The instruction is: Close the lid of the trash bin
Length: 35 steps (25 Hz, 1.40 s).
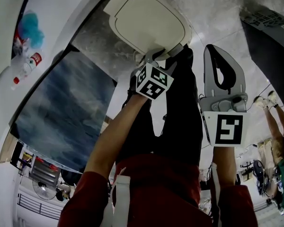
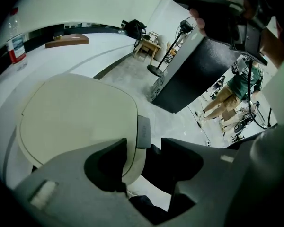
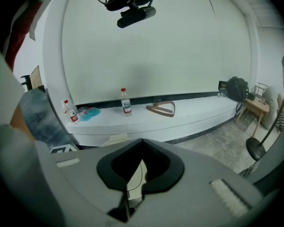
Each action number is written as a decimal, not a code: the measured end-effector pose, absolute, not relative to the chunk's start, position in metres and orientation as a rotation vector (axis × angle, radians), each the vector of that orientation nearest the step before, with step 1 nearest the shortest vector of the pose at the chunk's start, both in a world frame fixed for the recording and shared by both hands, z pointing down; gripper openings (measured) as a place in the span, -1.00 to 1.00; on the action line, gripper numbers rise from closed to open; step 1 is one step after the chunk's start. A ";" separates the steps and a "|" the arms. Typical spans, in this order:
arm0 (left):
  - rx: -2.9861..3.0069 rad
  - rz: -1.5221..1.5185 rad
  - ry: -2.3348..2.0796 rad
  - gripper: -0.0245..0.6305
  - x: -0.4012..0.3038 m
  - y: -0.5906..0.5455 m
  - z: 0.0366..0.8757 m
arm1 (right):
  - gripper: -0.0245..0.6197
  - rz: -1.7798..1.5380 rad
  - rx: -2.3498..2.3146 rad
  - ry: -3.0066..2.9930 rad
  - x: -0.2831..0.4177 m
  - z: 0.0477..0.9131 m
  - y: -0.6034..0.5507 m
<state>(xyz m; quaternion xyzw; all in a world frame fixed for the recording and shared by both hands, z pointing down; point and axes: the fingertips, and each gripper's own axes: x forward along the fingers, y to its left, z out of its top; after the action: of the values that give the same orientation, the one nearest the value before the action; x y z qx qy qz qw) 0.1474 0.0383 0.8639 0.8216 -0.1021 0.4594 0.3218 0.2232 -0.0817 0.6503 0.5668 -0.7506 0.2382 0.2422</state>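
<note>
The trash bin's cream lid (image 1: 146,22) lies flat, seen from above at the top of the head view. My left gripper (image 1: 157,56) is at the lid's near edge. In the left gripper view the lid (image 2: 75,122) fills the left side, and its grey tab (image 2: 143,132) shows in the gap of my left gripper (image 2: 144,148). The jaws stand open, with the lid's rim beside the left jaw. My right gripper (image 1: 217,48) hovers to the right of the bin over the floor, shut and empty. Its tips meet in the right gripper view (image 3: 142,143).
A blue-grey mat (image 1: 61,112) lies left of the bin. The white ledge (image 3: 189,115) carries bottles (image 3: 126,102), a blue cloth (image 1: 31,27) and a wooden hanger (image 3: 161,109). A black cabinet (image 2: 194,79) stands to the right. Another person (image 1: 280,145) is at the far right.
</note>
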 end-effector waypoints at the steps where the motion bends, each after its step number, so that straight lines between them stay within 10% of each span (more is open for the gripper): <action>1: 2.151 1.201 -0.278 -0.23 0.147 0.037 0.863 | -0.92 0.644 1.549 -2.054 0.223 0.648 -0.082; 17: 2.195 1.040 -0.641 -0.23 0.072 -0.060 0.758 | -0.92 0.394 1.562 -2.148 0.182 0.532 -0.118; 35: 2.489 0.478 -1.299 -0.23 -0.059 -0.149 0.426 | -0.92 0.067 1.664 -2.298 0.103 0.333 -0.130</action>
<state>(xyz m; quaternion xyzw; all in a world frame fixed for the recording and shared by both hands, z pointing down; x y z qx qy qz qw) -0.0586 -0.1489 0.4257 0.8646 -0.4511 0.1659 0.1464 0.1032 -0.1296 0.3332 0.5796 -0.8004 0.0233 0.1512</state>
